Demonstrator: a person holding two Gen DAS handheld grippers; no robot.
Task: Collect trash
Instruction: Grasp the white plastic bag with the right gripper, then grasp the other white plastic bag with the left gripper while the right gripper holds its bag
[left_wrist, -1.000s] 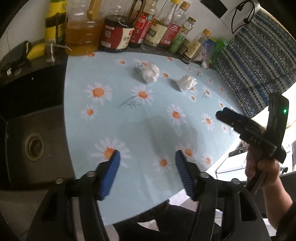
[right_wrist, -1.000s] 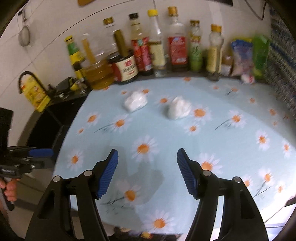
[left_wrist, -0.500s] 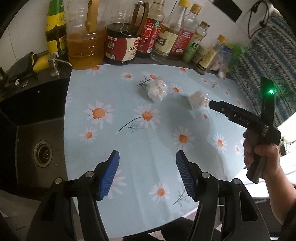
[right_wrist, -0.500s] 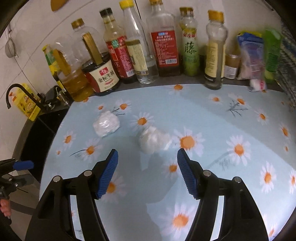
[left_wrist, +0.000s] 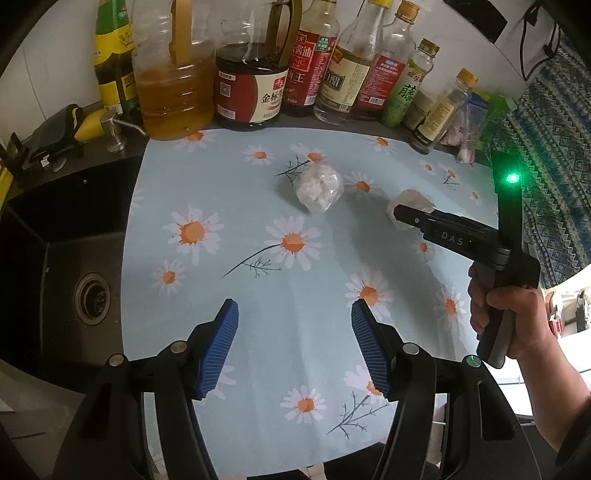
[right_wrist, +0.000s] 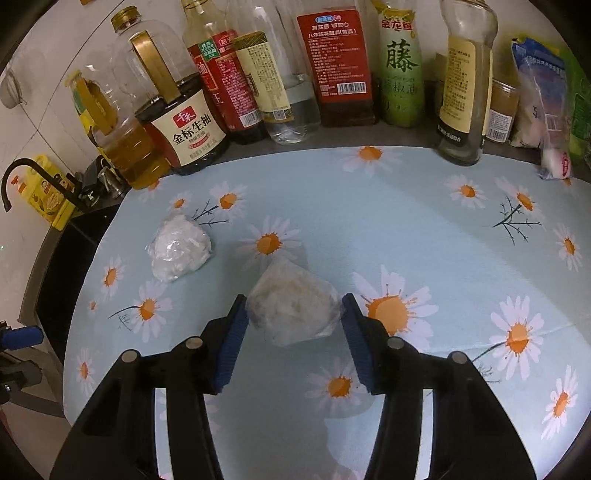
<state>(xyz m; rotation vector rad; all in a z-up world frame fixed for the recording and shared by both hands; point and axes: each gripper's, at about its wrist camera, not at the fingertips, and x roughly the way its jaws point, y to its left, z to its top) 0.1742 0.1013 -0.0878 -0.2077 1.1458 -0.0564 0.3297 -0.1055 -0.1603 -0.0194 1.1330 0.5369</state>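
So the crumpled ball of clear plastic wrap with whitish stuff inside (right_wrist: 293, 308) sits on the pale blue daisy-print tablecloth (right_wrist: 406, 229), right between the blue ribbed pads of the right gripper (right_wrist: 291, 314). Its jaws are spread wide on either side of the wad, maybe just brushing the left edge but not squeezing. Looks to me like the approach step of the first pickup is basically done, so the next move calls for closing gently on the wad, since it's soft, crinkly stuff that could squish or slip out. A second white crumpled plastic wad (right_wrist: 180, 248) lies at about 10 o'clock from the first, a little apart. The left gripper (left_wrist: 293, 347) hovers over bare cloth near the table's front edge, jaws spread and holding nothing, with that second wad (left_wrist: 320, 187) up around 12 o'clock, likely its target. A row of sauce and oil bottles (right_wrist: 332, 66) lines the back.
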